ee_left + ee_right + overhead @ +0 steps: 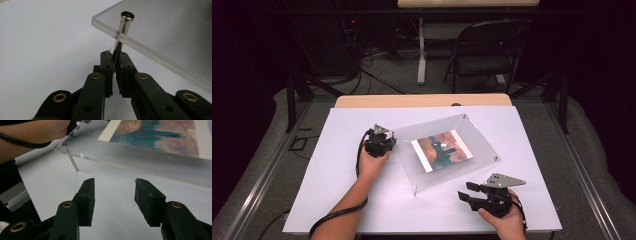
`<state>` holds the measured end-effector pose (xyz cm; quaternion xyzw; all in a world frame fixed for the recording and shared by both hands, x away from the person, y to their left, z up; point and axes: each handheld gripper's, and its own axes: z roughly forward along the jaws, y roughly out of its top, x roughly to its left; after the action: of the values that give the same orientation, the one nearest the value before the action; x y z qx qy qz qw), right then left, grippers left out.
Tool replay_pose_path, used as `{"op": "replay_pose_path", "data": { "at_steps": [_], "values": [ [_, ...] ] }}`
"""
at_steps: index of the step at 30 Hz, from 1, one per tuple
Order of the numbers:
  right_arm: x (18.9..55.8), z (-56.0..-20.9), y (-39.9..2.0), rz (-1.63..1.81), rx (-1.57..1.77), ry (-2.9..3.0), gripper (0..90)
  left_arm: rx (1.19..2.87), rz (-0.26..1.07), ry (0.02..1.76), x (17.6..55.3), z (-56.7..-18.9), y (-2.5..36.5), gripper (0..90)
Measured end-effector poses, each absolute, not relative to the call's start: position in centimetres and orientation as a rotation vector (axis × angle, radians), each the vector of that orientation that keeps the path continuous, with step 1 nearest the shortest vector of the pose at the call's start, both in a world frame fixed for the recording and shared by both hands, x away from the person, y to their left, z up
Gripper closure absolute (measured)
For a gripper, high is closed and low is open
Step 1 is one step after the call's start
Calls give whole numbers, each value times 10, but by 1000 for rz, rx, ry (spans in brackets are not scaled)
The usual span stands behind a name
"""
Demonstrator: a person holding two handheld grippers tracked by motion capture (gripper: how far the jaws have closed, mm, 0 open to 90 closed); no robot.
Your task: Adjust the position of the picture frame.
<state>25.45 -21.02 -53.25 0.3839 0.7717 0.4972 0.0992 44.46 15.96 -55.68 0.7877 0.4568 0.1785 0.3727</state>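
A clear acrylic picture frame [447,150] stands on short metal standoff legs at the middle of a white table [337,200], turned at an angle to the table's edges, with a colourful print [443,150] sandwiched flat between its two clear sheets. The person's left gripper [384,139] reaches the frame's left corner — in the left gripper view its two black jaws are nearly together and clamped on the shaft of a silver standoff bolt [123,32] that passes through the corner of the doubled sheets, the bolt's round head standing above the top sheet. The left hand [371,162] and forearm come in from the near edge, a black cable trailing along the arm. The right gripper [467,192] sits on the near right part of the table, just off the frame's near edge and not touching it — its jaws are spread wide with nothing between them. The right gripper view looks under the raised frame to the near corner leg [73,163] resting on the white surface. Beyond the table's far edge stands a dark folding chair [484,50]
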Motion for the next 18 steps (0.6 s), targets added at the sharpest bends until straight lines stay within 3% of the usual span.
{"op": "replay_pose_path", "data": {
  "at_steps": [18],
  "values": [
    [257, -560, -137, 1493, 966, 2503, 644, 2045, 333, 1169, 418, -540, 170, 836]
  ]
}}
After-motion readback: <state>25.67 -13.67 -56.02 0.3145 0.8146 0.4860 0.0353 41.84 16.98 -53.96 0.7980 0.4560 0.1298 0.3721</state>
